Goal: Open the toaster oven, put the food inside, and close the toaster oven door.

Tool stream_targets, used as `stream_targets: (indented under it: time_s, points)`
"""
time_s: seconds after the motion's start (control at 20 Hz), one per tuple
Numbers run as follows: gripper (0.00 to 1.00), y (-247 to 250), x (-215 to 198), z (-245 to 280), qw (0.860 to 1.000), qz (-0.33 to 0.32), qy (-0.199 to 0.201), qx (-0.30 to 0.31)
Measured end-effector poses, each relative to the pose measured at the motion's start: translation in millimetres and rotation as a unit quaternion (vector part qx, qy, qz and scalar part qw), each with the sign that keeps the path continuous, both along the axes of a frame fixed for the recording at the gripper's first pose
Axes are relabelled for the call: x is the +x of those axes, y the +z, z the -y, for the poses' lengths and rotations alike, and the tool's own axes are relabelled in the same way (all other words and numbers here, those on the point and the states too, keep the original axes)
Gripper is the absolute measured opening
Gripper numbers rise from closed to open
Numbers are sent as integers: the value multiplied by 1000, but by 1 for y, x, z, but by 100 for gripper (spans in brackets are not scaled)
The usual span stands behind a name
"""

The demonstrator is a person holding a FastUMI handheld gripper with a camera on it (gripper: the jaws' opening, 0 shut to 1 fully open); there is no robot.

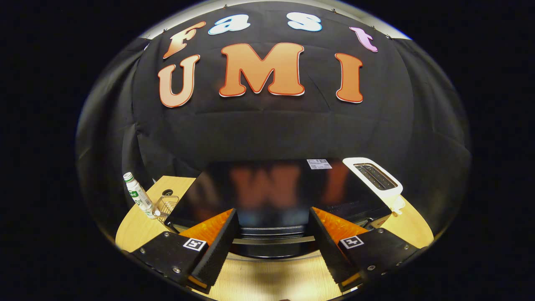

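Gripper view. Gripper (273, 246) at the bottom centre of the frame, fingers spread wide apart, nothing between them but air. Left finger (217, 246) and right finger (328, 251) both black with ribbed inner pads, orange behind, a small square marker on each mount.

Just ahead of the fingertips, mid-frame: black toaster oven (267, 192), glossy top mirroring the wall behind, seen from above and in front. Metal handle bar (271, 240) running across its front edge, in the gap between the two fingers, untouched. Door looks shut, though the front face is mostly hidden below the top edge. White sticker (319, 163) on the far right part of the top.

At the right of the oven, touching or just beside its far corner: white slot toaster (376, 177), slots facing up.

At lower left, beside the oven: white bottle (138, 195) with a green label, tilted, and next to it a clear container (167, 205).

Wooden table (133, 230) under everything, pale surface showing at lower left, lower right and between the fingers.
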State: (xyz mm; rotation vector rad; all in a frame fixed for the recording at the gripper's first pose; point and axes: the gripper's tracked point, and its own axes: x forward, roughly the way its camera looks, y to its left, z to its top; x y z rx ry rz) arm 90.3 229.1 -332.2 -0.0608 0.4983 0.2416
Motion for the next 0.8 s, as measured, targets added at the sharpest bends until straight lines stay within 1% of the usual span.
stream_targets:
  time_s: [0.25, 0.3, 0.5, 0.8]
  points:
    - [100, 0, -27, 5, 1000, -5, 11, -4]
    - [100, -6, -28, 6, 1000, -2, 12, -5]
    - [100, -7, -54, 13, 1000, -11, 10, -3]
    - [100, -25, -102, 29, 1000, -20, 12, -5]
